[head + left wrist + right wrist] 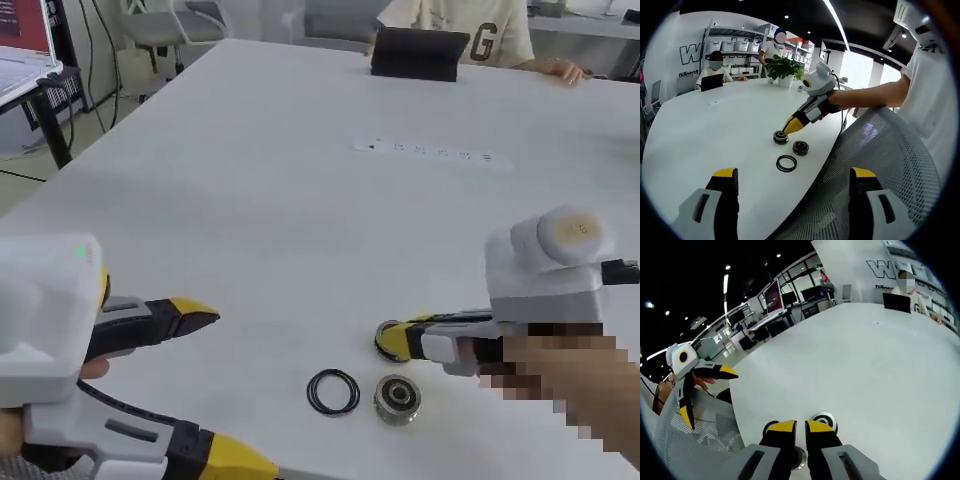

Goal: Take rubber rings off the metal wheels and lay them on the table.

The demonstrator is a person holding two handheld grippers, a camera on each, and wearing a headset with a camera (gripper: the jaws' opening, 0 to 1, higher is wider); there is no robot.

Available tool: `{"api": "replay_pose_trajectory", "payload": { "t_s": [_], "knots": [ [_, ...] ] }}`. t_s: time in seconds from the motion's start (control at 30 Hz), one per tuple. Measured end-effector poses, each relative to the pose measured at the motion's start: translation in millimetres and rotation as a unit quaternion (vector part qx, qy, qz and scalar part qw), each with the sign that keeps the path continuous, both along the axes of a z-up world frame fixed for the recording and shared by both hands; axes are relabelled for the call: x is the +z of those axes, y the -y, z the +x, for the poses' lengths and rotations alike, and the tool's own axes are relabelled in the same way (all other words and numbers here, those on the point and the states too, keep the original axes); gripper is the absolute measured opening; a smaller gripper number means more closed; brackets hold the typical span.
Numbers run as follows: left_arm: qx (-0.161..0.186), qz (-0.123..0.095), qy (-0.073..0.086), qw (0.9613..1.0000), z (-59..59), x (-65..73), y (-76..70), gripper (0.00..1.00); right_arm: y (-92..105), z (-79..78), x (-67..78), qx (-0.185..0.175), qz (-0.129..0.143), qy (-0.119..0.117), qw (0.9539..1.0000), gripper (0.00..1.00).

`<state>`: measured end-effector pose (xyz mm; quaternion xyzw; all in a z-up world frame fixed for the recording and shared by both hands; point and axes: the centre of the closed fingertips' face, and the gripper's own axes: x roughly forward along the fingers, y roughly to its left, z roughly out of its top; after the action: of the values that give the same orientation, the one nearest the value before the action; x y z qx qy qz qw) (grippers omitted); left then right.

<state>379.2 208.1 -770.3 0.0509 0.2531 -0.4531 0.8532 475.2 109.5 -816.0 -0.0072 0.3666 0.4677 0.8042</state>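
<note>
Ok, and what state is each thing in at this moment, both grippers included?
left gripper: open, jaws wide apart, holding nothing.
right gripper: shut or nearly so, tips at the far wheel.
far wheel: flat on the table, dark rim, ring seemingly still on.
near wheel: flat on the table, bare metal, ring off.
rubber ring: loose, lying flat on the table beside the near wheel.

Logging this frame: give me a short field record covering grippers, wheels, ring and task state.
left gripper: open, holding nothing
right gripper: jaws nearly together, tips at far wheel; grip unclear
far wheel: on table, partly hidden by right gripper
near wheel: lying free on table
rubber ring: loose on table, beside near wheel
task state: far wheel being worked
</note>
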Motion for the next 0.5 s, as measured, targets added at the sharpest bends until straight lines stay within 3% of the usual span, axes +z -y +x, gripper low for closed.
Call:
{"api": "replay_pose_trajectory", "payload": {
  "t_s": [0.1,0.17,0.33,0.5],
  "knots": [
    [0.001,-0.003,0.009,0.9999,1.5,4.7,-0.4,0.90,6.8,5.2,-0.5,-0.011,-0.007,0.006,0.9999,0.04],
    [-0.007,-0.006,0.024,0.9997,1.1,10.8,1.9,0.90,10.0,6.5,0.3,-0.017,-0.007,0.005,0.9998,0.04],
    [-0.015,0.005,0.039,0.9991,2.9,19.6,3.0,0.92,14.2,9.8,1.6,-0.027,-0.009,0.011,0.9995,0.05],
    [-0.023,-0.017,0.067,0.9974,10.9,43.0,10.7,0.91,20.2,13.4,-2.6,-0.024,-0.025,0.022,0.9992,0.06]
  ]
}}
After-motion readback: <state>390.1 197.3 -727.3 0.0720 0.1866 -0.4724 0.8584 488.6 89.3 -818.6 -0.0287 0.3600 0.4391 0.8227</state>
